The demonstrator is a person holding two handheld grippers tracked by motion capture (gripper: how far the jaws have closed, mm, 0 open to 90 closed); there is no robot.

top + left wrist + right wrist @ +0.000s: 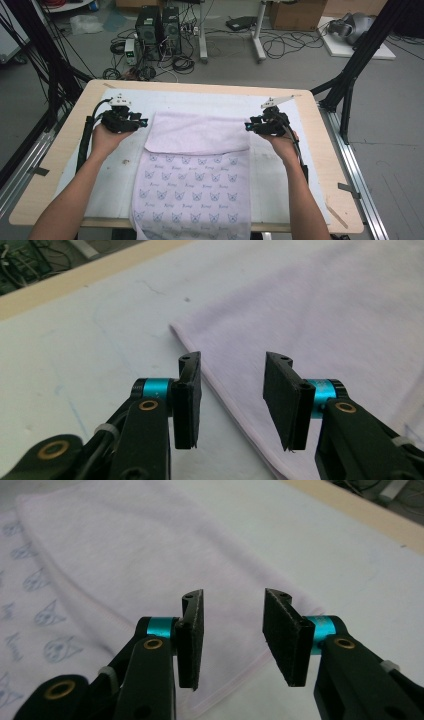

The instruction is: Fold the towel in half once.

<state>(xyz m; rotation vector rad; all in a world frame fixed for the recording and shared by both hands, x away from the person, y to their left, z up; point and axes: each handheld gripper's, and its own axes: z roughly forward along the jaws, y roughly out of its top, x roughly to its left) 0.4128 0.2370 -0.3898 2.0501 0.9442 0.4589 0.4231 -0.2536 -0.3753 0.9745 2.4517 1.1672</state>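
Grippers, left (pixel 143 121) and right (pixel 247 127), hover open and empty beside the towel's (pixel 195 165) folded far edge; next move, likely, is gripping both fold corners.

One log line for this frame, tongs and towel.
left tongs: open, at towel left edge | right tongs: open, at right edge | towel: far end folded over

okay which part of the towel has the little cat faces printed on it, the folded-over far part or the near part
The near part of the lilac towel, hanging toward the person, carries the blue cat-face print; the folded-over far flap between the open left gripper and right gripper is plain.
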